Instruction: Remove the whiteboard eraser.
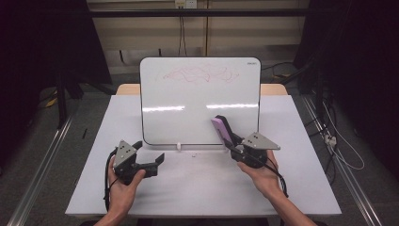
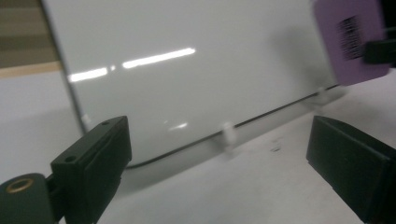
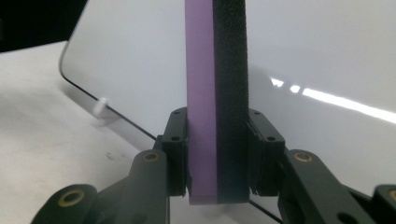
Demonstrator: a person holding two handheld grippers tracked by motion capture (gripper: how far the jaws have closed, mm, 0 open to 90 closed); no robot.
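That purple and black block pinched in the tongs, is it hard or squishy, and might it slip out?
The eraser probably gives on one side: its black layer looks like porous foam, while the purple back looks stiff. It seems light, standing tall above the right tongs without sagging. Slipping looks unlikely, since both jaws press flat against its faces.

Two black tools (image 1: pixel 149 162) (image 1: pixel 234 142), brass-ringed screw holes, grey three-cornered top plates, trailing black cables, bare forearms.

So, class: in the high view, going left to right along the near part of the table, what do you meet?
Left gripper → small white clip at the whiteboard's bottom edge → purple eraser → right gripper, shut on that eraser.
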